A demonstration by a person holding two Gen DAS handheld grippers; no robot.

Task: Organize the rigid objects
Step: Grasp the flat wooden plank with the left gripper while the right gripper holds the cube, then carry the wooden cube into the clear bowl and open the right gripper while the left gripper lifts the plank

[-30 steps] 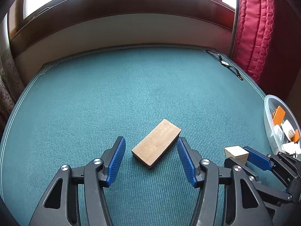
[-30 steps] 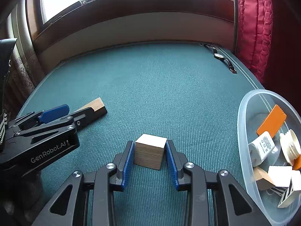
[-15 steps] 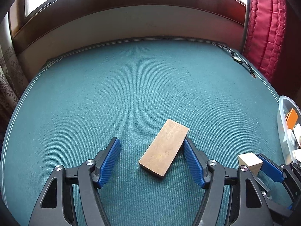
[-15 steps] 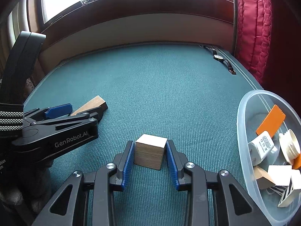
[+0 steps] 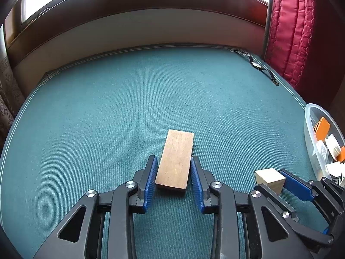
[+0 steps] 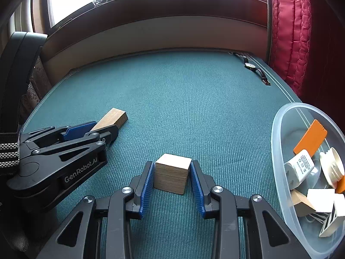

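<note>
A flat wooden block (image 5: 175,159) lies on the teal table cover (image 5: 129,112), lengthwise between the fingers of my left gripper (image 5: 173,158). Its jaws are closing and both blue pads touch the block's long sides. My right gripper (image 6: 172,164) is shut on a pale wooden cube (image 6: 172,172) that rests on the cover. In the right wrist view the left gripper (image 6: 97,129) sits at the left with the far end of the flat block (image 6: 114,117) sticking out. From the left wrist view, the cube (image 5: 269,178) shows at the lower right.
A clear plastic tub (image 6: 275,129) at the right edge holds an orange card, a white charger, a white cap and several small blocks. A wristwatch (image 6: 251,65) lies at the far right corner. A red quilted curtain (image 6: 289,32) hangs beyond it, and a wall ledge runs along the back.
The left jaws widened, then closed onto the flat block, which turned from slanted to in line with the fingers. The right gripper and the cube have not moved.
</note>
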